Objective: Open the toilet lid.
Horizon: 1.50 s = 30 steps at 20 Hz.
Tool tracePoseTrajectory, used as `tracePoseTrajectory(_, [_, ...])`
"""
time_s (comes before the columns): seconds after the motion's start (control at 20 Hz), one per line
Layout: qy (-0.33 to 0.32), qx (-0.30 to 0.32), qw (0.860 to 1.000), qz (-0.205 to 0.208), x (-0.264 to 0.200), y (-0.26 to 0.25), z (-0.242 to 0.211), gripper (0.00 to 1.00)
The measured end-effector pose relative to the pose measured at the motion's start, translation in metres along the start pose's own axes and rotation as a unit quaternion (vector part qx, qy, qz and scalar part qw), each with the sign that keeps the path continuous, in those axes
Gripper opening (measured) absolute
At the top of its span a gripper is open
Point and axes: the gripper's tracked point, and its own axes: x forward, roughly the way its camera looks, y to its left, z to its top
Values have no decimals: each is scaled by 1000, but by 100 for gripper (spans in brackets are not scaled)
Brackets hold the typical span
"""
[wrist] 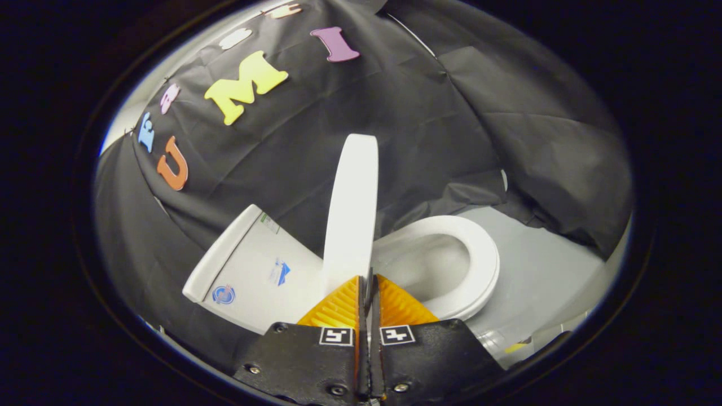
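Observation:
The white toilet lid (352, 208) stands raised, seen edge-on, rising just beyond my fingertips. To its right the white seat ring (482, 265) lies down around the bowl (428, 265). To the lid's left is the white tank (254, 270) with small stickers on it. My gripper (369, 277) is shut, its fingers pressed together with nothing between them. The tips sit right at the lid's lower edge; I cannot tell whether they touch it.
Black cloth (423, 113) hangs as the wall behind and around the toilet. A grey floor (541, 270) spreads to the right of the bowl. The whole scene looks tilted in the gripper view.

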Motion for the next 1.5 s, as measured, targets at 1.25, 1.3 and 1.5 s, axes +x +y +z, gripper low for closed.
tracePoseTrajectory(1.25, [-14,-92,996,-16,-4,83,-1,8])
tracePoseTrajectory(1.3, [-13,-94,995,-16,-4,86,-3,8])
tracePoseTrajectory(1.5, [-16,-114,993,-16,-4,102,-6,9])
